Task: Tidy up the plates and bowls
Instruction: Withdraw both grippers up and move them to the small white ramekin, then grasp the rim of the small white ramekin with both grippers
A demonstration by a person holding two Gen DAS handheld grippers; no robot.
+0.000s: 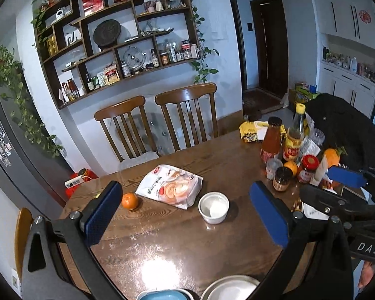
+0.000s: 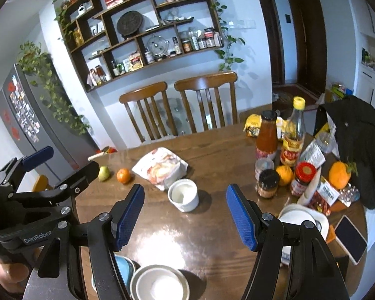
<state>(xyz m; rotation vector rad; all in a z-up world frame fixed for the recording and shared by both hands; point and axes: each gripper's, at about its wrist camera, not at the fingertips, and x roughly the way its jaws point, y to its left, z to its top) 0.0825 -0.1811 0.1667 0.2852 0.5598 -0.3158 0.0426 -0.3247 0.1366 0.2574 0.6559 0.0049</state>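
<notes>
both grippers hovering above table, jaws apart, empty: left gripper, right gripper. next likely: reaching small white ceramic bowl, carrying toward near stacked grey bowls.

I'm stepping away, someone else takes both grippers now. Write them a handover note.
Left gripper: open, nothing between its fingers, held above the brown wooden table.
Right gripper: open, empty, also above the table.
Small white ceramic cup-shaped bowl: alone mid-table, beside the white snack bag.
Light blue bowl and white round bowls that look nested: at the near edge.
White dish: at the right, by the jars; partly hidden.
Done: near-edge bowls look grouped.
Left: probably bring the small white bowl and the right-side dish to that group.
</notes>
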